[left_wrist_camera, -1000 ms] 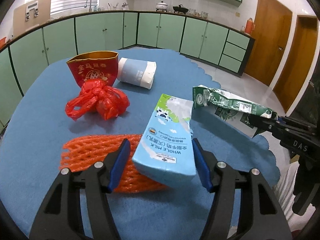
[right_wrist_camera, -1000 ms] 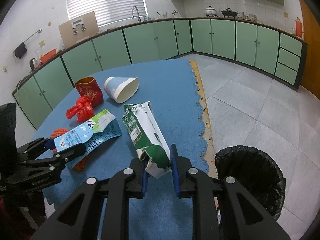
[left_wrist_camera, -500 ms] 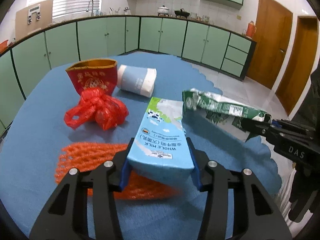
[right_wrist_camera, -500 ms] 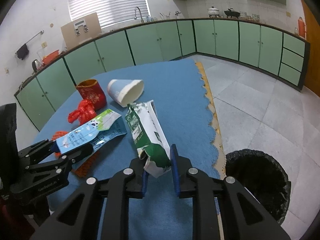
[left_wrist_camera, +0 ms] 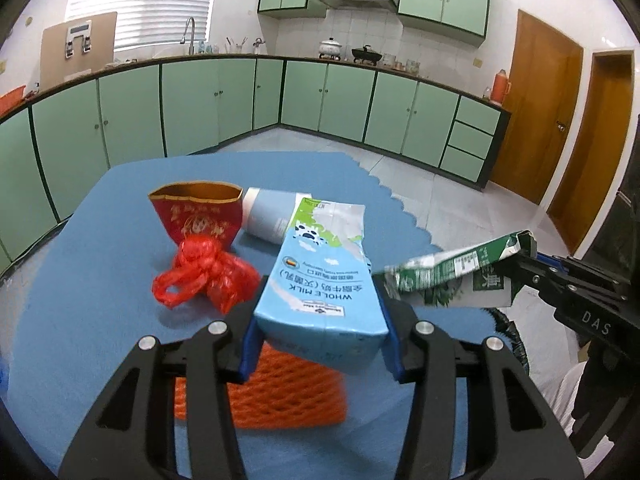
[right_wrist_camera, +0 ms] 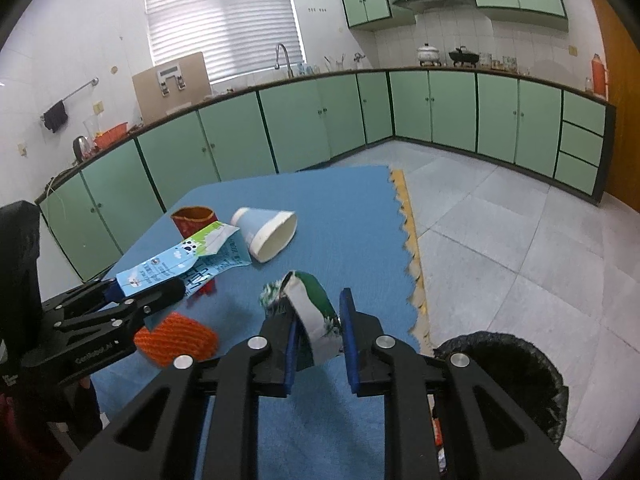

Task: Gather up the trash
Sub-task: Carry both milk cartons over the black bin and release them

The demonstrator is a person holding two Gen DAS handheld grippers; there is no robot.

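Kitchen scene, blue table (left_wrist_camera: 80, 320) filling the lower frame. At lower centre of the left wrist view, the left gripper (left_wrist_camera: 320, 344) clamps a light blue milk carton (left_wrist_camera: 320, 280) across its base, lifted clear of the orange foam net (left_wrist_camera: 260, 400) beneath it. In the right wrist view, the right gripper (right_wrist_camera: 318, 340) pinches a crumpled green carton (right_wrist_camera: 312, 312) between narrow fingers, tilted upward. Both appear raised for carrying to the black-lined bin (right_wrist_camera: 512, 380) at lower right, beside the table. A red plastic bag (left_wrist_camera: 204, 276), red cup (left_wrist_camera: 200, 212) and toppled white cup (right_wrist_camera: 266, 232) remain on the table.
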